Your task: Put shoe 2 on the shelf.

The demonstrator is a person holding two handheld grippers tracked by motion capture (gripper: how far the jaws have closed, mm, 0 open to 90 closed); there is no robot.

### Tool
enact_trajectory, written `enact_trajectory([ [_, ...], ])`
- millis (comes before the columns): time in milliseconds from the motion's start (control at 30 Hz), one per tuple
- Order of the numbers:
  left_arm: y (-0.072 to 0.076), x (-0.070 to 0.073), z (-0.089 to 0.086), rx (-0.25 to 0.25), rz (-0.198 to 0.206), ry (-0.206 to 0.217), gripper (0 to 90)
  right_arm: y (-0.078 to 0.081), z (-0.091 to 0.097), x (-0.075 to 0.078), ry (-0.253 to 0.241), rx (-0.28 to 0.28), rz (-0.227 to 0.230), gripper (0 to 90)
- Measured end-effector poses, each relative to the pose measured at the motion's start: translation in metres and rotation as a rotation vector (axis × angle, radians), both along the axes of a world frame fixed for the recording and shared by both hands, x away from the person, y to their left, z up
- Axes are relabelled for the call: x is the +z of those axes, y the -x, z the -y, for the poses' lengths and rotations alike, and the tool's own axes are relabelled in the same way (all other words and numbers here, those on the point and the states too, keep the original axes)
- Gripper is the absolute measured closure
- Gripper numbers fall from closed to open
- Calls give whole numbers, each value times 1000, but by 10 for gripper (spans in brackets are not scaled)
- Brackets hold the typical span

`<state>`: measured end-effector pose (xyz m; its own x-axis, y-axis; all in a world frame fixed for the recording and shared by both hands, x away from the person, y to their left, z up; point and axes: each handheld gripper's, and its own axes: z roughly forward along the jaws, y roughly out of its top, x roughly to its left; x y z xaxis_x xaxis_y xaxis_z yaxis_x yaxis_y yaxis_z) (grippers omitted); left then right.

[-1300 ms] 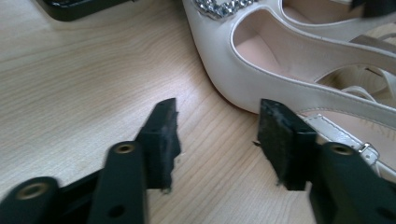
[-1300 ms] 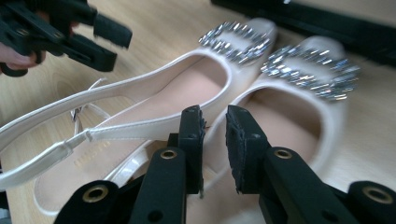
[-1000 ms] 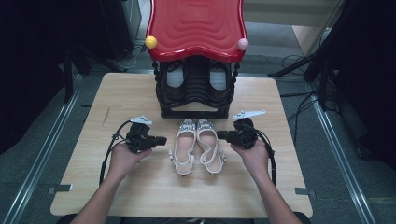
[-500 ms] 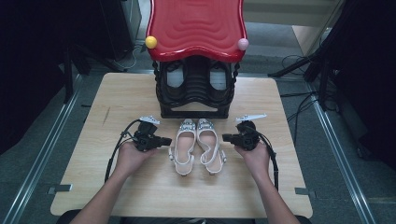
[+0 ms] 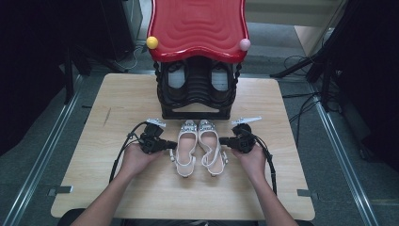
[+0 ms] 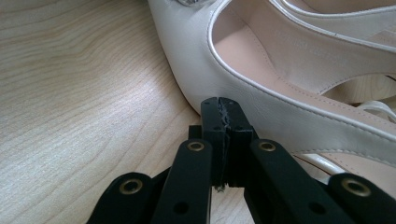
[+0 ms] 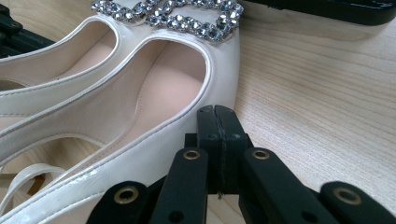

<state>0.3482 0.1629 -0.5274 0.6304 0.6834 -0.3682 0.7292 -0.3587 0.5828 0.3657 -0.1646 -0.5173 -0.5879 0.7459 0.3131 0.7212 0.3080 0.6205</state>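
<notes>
A pair of cream leather slingback shoes with rhinestone buckles [image 5: 199, 147] is being flanked mid-table, in front of the black shoe rack [image 5: 196, 92], by the clenched, empty left gripper [image 5: 172, 145] and right gripper [image 5: 223, 140]. Judging by this, squaring-up is nearly done; racking is likely being left.

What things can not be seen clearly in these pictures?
- Left shoe, left gripper view: toe and heel cut off by the frame edges.
- Right shoe, right gripper view: heel cut off at the left edge.
- Shoe rack, high view: inner shelves hidden under its red top, dark.
</notes>
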Motion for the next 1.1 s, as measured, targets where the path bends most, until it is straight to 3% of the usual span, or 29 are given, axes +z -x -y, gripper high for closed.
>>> enact_trajectory([
  [433,8,1,10,-50,-13,-8,900,1,-1,0,-1,-5,-2,900],
  [767,16,1,18,-55,-6,-19,900,-1,0,0,5,-8,-4,900],
  [967,22,0,22,-87,-30,5,900,-5,1,2,17,-23,3,900],
  [1100,23,4,19,-91,-23,7,885,-6,2,4,23,-23,9,900],
])
